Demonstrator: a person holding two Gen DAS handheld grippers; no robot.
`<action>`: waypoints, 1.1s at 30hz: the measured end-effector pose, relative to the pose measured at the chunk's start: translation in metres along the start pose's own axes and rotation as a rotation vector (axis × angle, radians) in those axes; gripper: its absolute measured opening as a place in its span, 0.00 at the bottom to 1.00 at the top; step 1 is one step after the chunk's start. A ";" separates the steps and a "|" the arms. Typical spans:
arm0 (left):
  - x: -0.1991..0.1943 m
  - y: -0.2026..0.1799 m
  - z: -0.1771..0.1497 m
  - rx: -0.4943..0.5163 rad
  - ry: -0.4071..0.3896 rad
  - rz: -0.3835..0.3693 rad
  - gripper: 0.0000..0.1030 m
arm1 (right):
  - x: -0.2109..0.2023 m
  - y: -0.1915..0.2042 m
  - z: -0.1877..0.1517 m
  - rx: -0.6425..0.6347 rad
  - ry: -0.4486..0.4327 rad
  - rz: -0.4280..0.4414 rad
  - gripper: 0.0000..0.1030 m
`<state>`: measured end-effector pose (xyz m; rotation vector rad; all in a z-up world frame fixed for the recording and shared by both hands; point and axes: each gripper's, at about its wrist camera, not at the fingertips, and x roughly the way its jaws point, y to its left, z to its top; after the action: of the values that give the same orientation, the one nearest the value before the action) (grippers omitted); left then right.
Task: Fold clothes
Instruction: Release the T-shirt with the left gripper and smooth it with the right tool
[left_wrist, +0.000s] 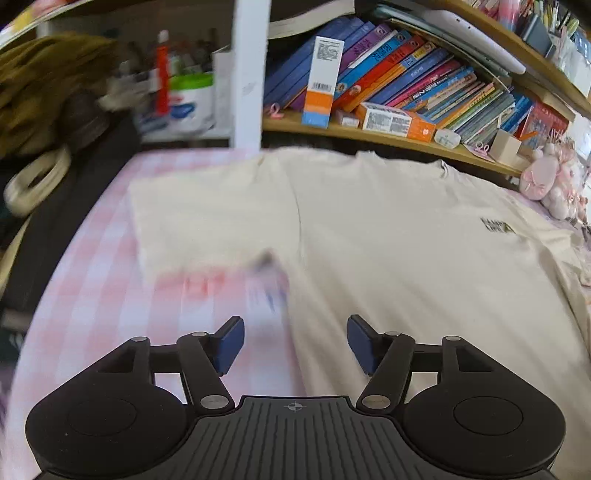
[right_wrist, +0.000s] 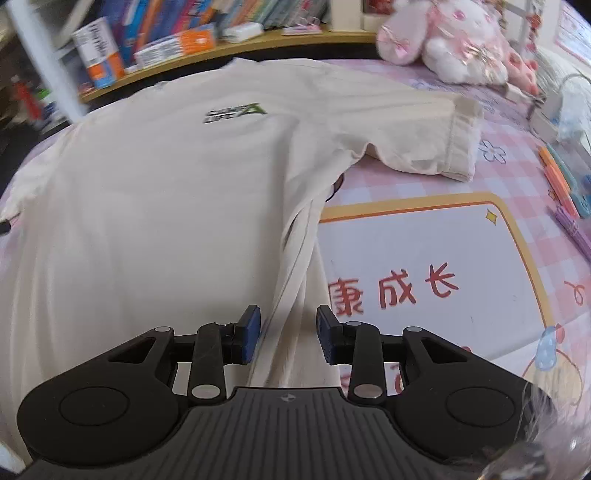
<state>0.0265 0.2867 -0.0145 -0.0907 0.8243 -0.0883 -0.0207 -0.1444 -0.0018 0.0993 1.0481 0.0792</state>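
Folding starts from a flat cream T-shirt (right_wrist: 155, 192) spread on the pink checked mat (right_wrist: 424, 177). Your left gripper (left_wrist: 295, 341) is released and empty. Your right gripper (right_wrist: 289, 334) stands part-open astride the shirt's side edge, apparently not pinching; clamp fully before lifting.

Cream T-shirt (right_wrist: 155, 192) on pink-and-white checked cloth (left_wrist: 92, 288)

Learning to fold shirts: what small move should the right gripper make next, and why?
Probably close on the side edge of the cream T-shirt: the right gripper is open with that edge between its pads, and the shirt lies flat, unfolded.
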 end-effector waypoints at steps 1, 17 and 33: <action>-0.011 -0.007 -0.014 -0.034 0.001 0.020 0.63 | -0.005 0.000 -0.005 -0.018 -0.006 0.007 0.31; -0.097 -0.122 -0.145 -0.088 0.034 0.219 0.87 | -0.087 -0.021 -0.135 -0.244 -0.095 0.134 0.37; -0.139 -0.109 -0.191 -0.134 0.066 0.098 0.85 | -0.084 0.037 -0.192 -0.500 -0.078 -0.004 0.37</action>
<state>-0.2128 0.1858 -0.0300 -0.1740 0.8993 0.0563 -0.2298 -0.1091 -0.0207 -0.3501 0.9245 0.3277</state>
